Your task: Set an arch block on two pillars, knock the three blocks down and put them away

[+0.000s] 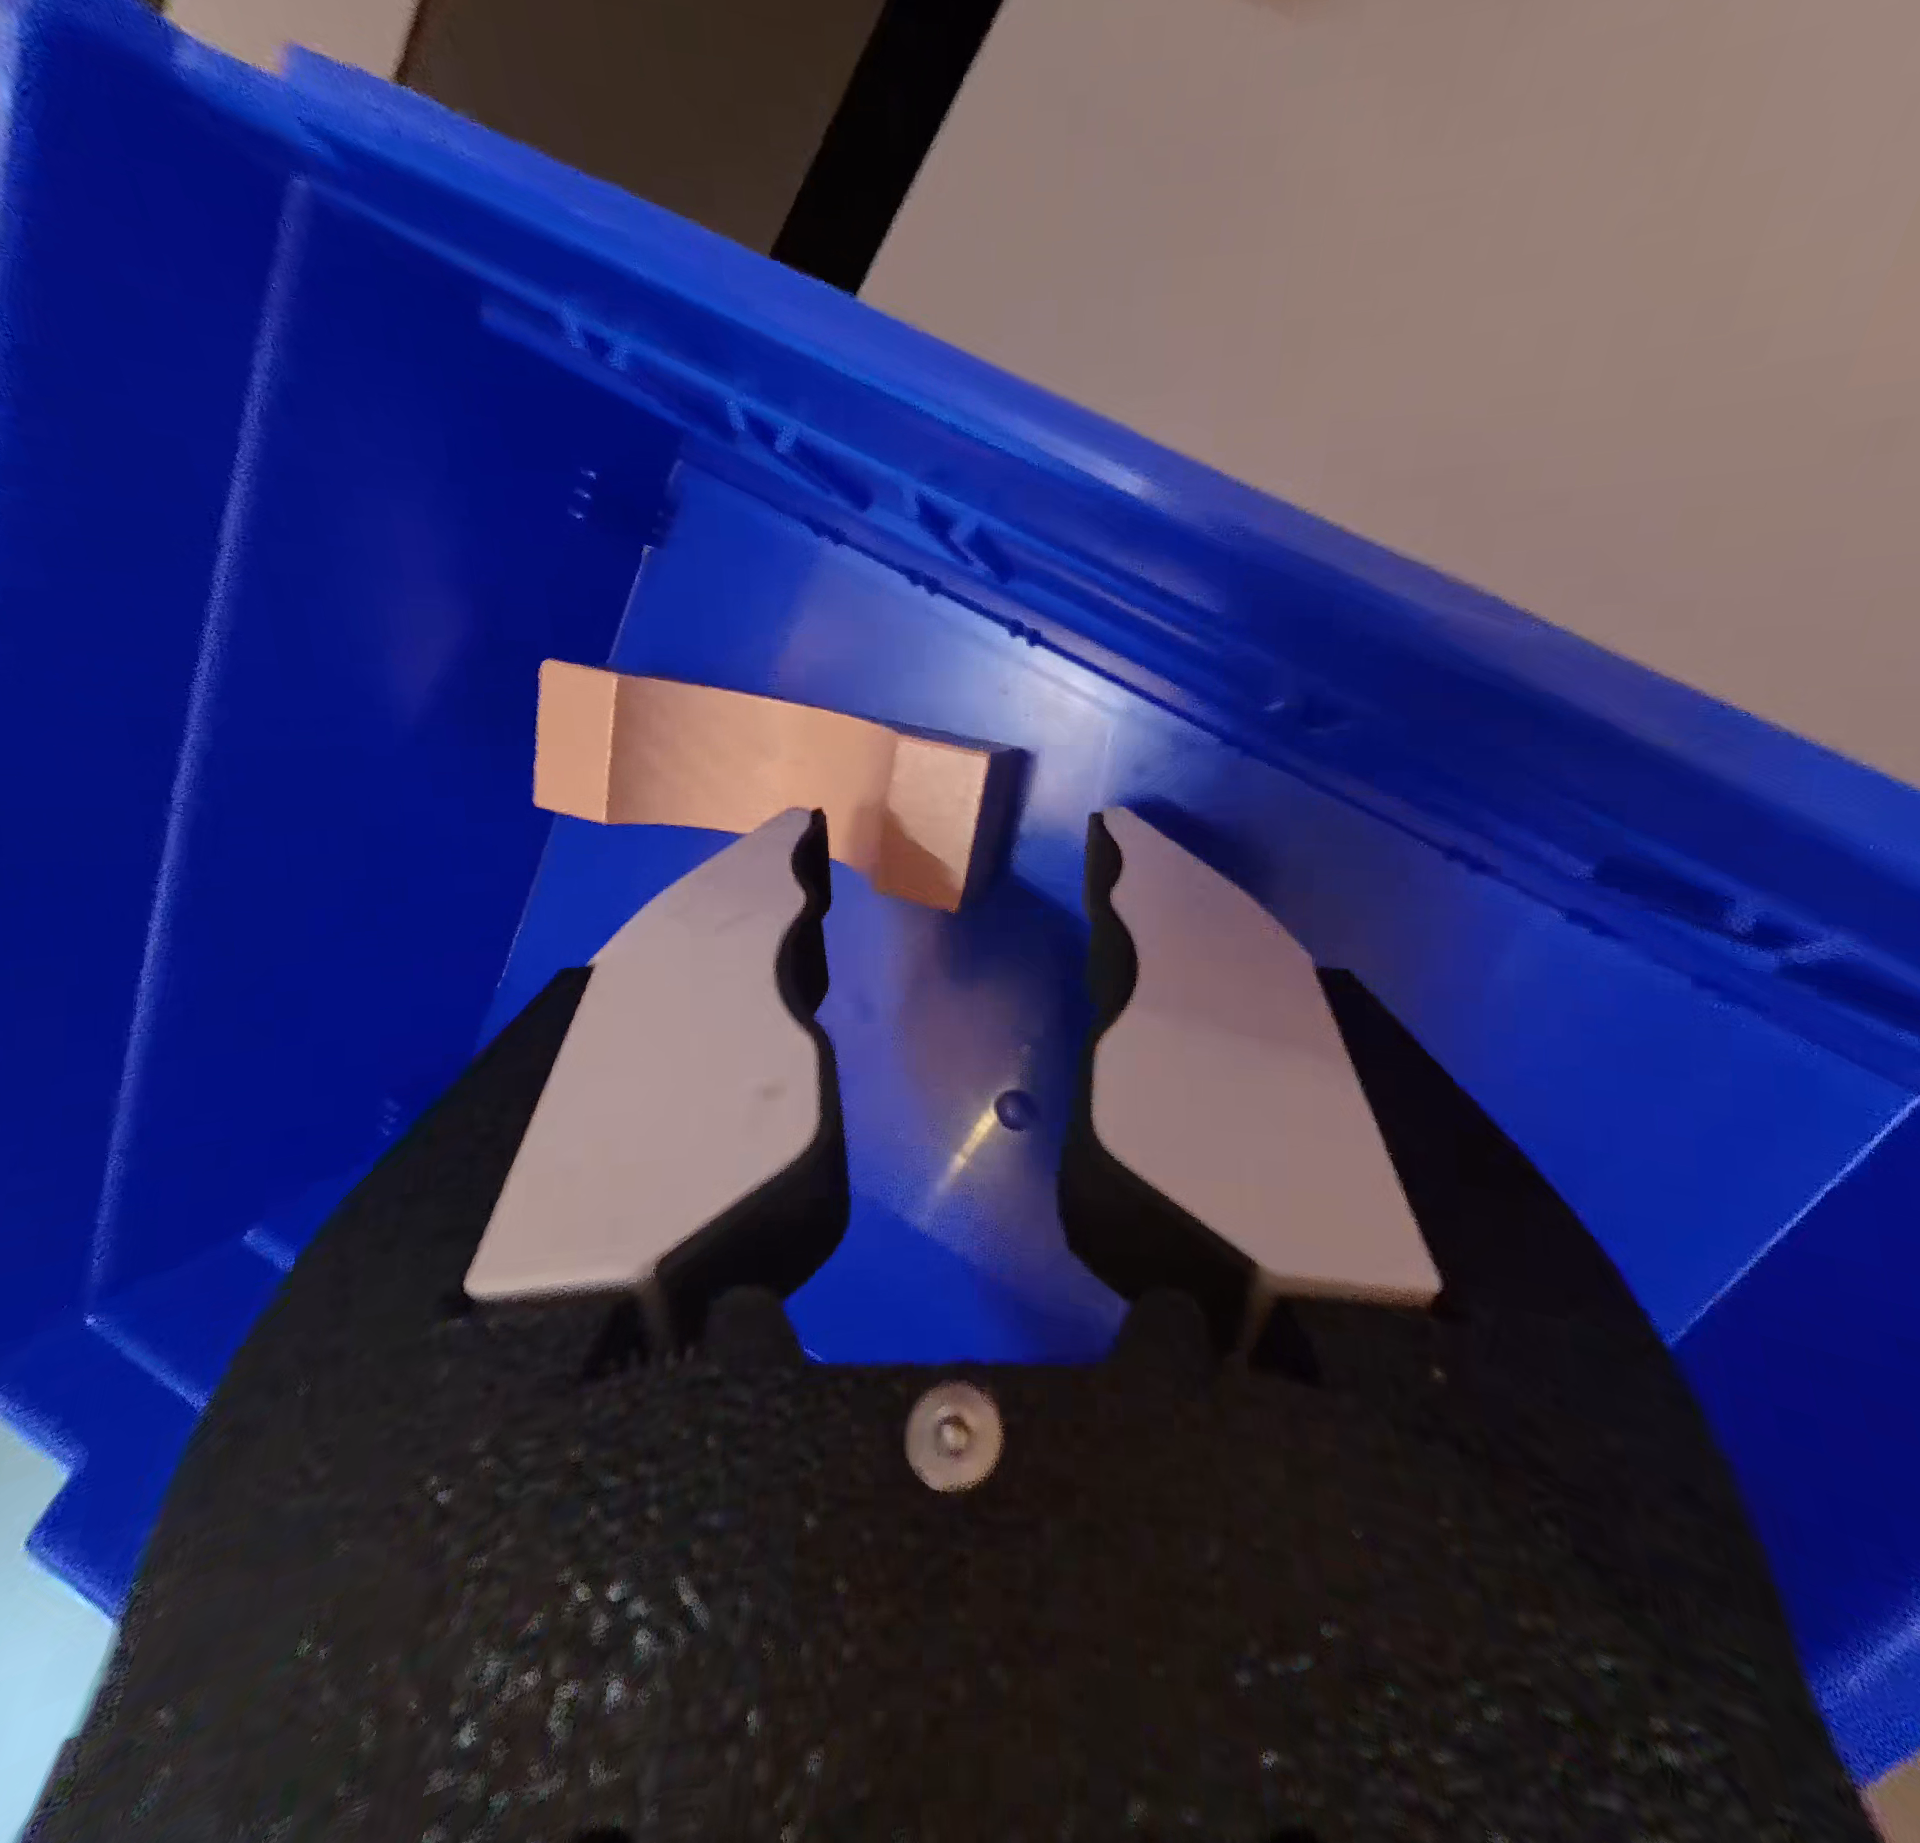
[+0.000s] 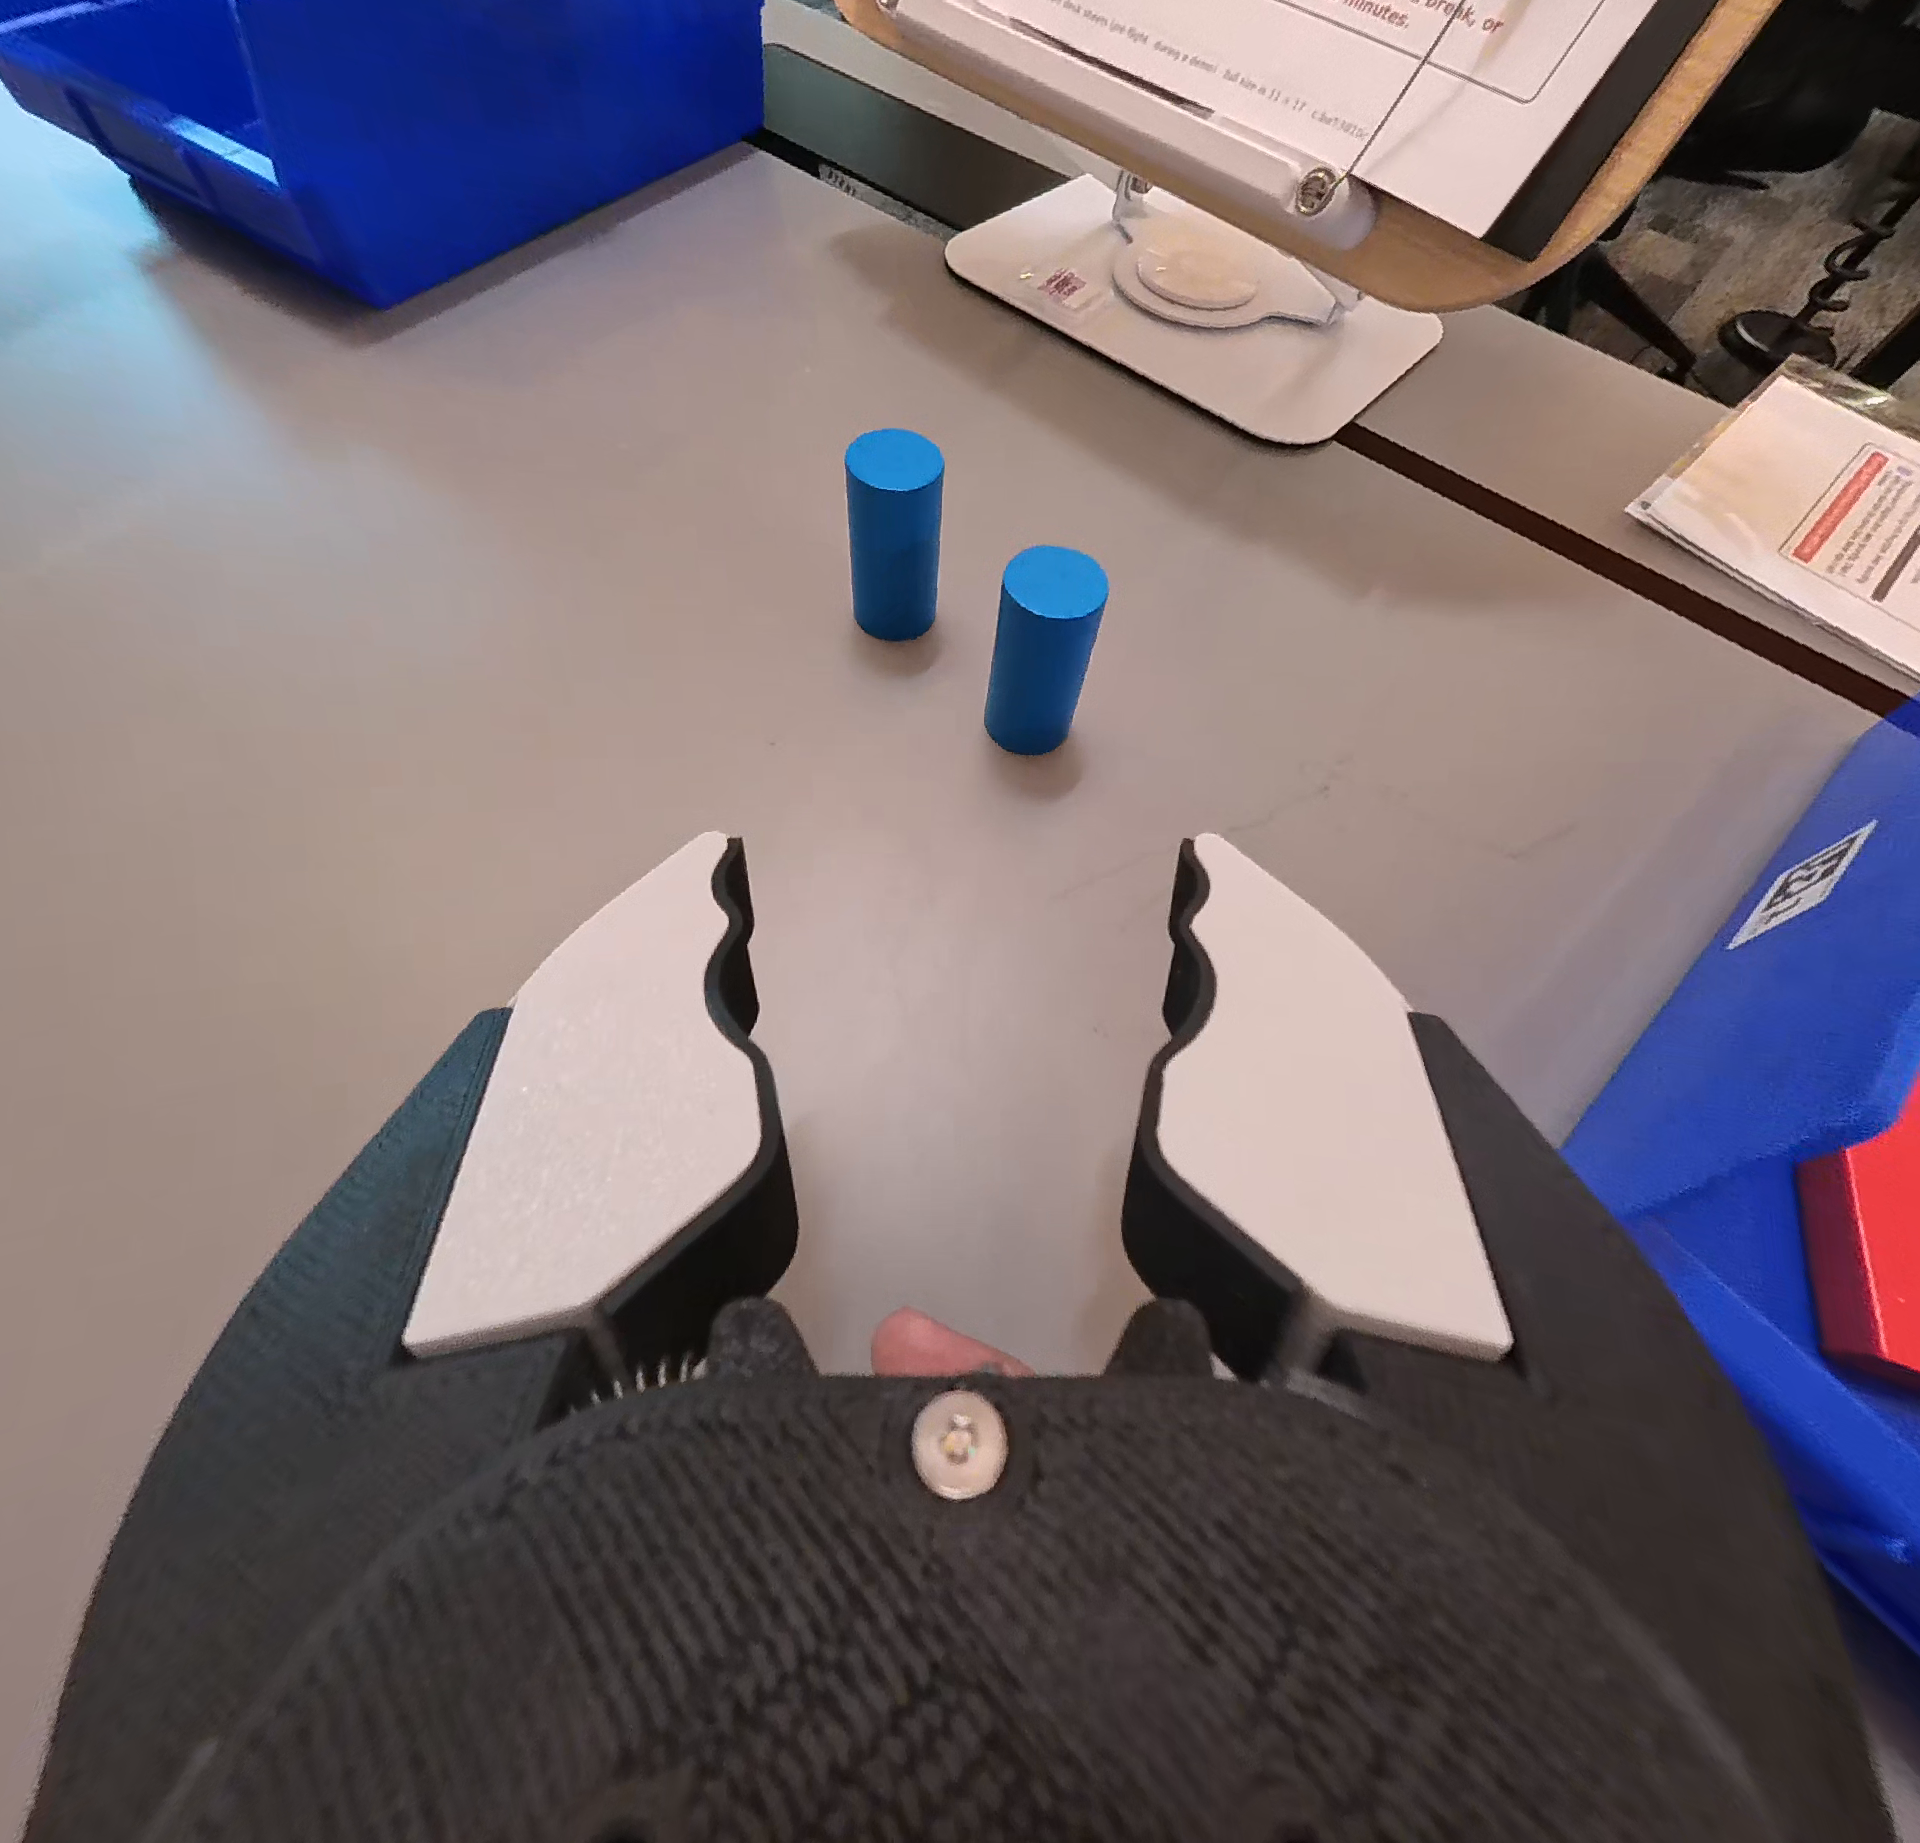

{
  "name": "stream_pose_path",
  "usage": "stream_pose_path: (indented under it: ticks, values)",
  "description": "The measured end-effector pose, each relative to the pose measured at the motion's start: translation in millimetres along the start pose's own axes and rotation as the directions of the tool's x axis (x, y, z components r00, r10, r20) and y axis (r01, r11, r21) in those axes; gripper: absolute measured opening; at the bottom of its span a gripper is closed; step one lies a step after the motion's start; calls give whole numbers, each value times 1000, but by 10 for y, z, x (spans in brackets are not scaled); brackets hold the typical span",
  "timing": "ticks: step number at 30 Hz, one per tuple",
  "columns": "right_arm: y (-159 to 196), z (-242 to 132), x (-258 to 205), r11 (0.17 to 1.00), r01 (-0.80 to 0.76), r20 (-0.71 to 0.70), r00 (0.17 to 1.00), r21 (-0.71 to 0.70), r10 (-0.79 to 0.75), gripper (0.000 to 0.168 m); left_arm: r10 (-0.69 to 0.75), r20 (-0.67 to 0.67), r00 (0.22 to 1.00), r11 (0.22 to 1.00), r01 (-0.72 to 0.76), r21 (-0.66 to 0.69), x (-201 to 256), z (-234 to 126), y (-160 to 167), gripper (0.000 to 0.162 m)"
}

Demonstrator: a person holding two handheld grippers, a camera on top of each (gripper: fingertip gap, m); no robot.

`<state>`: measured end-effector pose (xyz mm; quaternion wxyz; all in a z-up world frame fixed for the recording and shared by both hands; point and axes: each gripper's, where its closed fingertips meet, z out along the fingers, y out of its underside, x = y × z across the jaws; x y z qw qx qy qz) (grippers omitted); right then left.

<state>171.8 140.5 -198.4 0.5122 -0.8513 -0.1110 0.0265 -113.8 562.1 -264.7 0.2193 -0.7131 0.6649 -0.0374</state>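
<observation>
Tan block blurred, beyond parted jaws

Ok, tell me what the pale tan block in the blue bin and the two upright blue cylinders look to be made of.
Pale tan block: probably unpainted wood, matte, flat sawn-looking faces; blur hides any grain. Blue bin: moulded plastic, glossy, with ribs and highlights. Two upright blue cylinders: likely painted wood, with an even satin coat; could be plastic.
</observation>
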Motion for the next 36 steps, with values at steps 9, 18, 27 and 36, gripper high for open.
stream_pose_path:
  ticks: [9,18,27,36]
  values:
    - [3,69,-57,1000,3,10,1000,-12,-3,78,4,99,995,998,2,-63,-88,163,89,27]
    - [-365,76,-84,974,199,-89,978,107,-190,78,-381,-121,917,847,398,351,-85,-811,-332,26]
    - [-1453,213,-388,707,630,-235,776,322,-585,79,-18,-581,814,547,494,676,1079,-2530,-1274,25]
    - [-2194,192,-812,458,768,-321,616,448,-719,72,318,-874,368,449,753,481,2435,-2834,-1919,25]
